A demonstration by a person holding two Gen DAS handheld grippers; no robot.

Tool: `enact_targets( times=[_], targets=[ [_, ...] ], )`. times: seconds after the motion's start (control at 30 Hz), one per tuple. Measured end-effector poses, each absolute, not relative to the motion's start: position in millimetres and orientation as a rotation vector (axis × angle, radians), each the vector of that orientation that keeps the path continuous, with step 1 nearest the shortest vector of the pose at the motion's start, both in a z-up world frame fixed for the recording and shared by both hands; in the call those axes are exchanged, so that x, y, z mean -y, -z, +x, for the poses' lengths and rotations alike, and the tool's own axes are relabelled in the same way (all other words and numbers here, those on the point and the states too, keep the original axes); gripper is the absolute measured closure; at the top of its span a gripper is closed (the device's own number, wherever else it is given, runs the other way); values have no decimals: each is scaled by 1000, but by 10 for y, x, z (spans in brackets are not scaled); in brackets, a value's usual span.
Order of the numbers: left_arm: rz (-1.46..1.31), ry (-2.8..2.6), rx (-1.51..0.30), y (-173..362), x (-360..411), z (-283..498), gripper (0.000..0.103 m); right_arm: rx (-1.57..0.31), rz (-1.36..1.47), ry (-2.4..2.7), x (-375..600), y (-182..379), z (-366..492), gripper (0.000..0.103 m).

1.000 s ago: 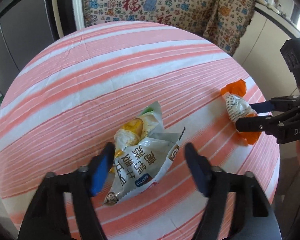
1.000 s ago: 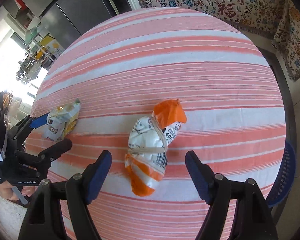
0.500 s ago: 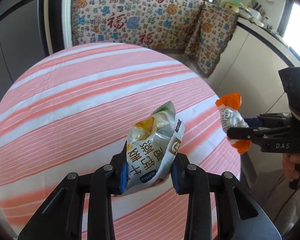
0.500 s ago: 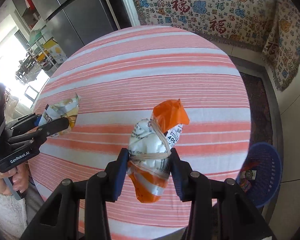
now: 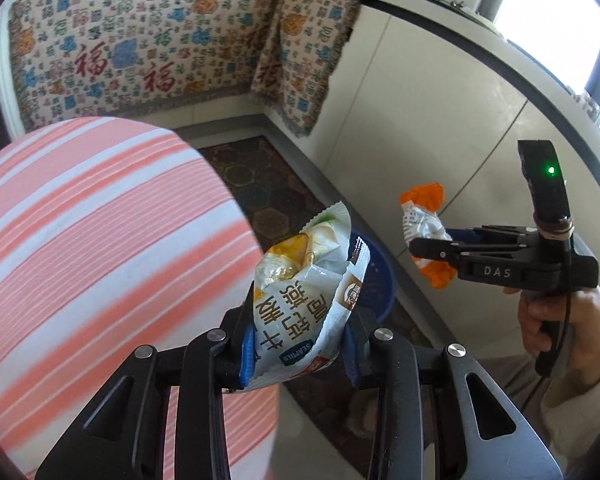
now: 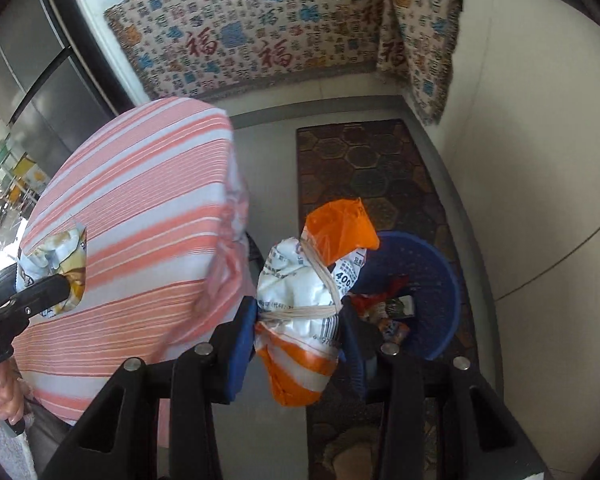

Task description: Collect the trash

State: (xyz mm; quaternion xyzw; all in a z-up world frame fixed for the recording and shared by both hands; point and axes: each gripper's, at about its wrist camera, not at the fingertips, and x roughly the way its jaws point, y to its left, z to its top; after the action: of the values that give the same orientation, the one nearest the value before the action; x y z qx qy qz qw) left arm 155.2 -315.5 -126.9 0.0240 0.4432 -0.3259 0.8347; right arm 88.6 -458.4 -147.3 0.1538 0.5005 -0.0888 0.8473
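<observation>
Surroundings: a round table [image 5: 100, 240] under a pink-and-white striped cloth fills the left of both views. Beyond it hangs a patterned throw [image 5: 140, 52] with red characters, draped over a counter and down a cabinet side. A dark hexagon-pattern mat [image 6: 372, 176] lies on the grey floor between table and white cabinets [image 5: 440, 120]. A blue basket [image 6: 432, 280] stands on the mat near the table's edge, with wrappers already in it.

In the right wrist view the basket's near side is covered by the orange pack [image 6: 312, 300] and the right-hand pad. In the left wrist view most of the basket is hidden behind the pouch [image 5: 308, 300].

Left gripper [image 5: 300, 344]: clamped on the pouch, pads pressed to its lower sides. The pouch is off the table, in the air past the table's rim. Its long axis runs along the fingers, torn mouth away from the camera, printed text inverted.

Right gripper [image 6: 300, 328]: clamped on the orange pack at its string-tied waist. The pack is held over the floor beside the basket. Its long axis runs roughly along the fingers, tilted slightly right, orange top away from the camera, striped end nearest.

A hand [image 5: 560, 320] grips the right tool's handle.
</observation>
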Motion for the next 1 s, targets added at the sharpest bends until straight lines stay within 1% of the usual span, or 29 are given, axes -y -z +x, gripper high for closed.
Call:
enact_targets(
  times=[0.27,0.5,0.6,0.67,0.7,0.73,0.77,0.8,0.87,0.93,0.97,1.0],
  targets=[
    [94,748,-1023,1708,4221,1764,69,-1074,414,267,5368,1952,770,62],
    [119,761,-1098,2187,4805,2036,69,-1126,493,271,5845,2531,829,61],
    [134,768,-1118,2350,4976,2171,66,-1149,522,265,5998,2779,862,60],
    [134,768,-1135,2459,5094,2237,52,-1142,539,255,6072,2910,852,59],
    [127,773,-1140,2489,5122,2270,36,-1140,546,246,6100,2981,887,55],
    [120,775,-1138,2497,5149,2284,27,-1141,559,239,6135,3057,898,40],
    [121,772,-1133,2490,5163,2275,26,-1143,572,246,6167,3121,886,32],
    [127,767,-1126,2468,5165,2266,25,-1138,589,260,6210,3162,882,28],
    [140,747,-1109,2405,5172,2238,24,-1127,612,277,6248,3157,859,28],
    [136,729,-1081,2299,5134,2191,19,-1103,596,313,6293,3054,784,28],
    [125,727,-1056,2211,5076,2135,18,-1093,580,340,6296,2986,744,28],
    [114,725,-1023,2098,5003,2056,13,-1084,567,369,6295,2879,681,27]
  ],
)
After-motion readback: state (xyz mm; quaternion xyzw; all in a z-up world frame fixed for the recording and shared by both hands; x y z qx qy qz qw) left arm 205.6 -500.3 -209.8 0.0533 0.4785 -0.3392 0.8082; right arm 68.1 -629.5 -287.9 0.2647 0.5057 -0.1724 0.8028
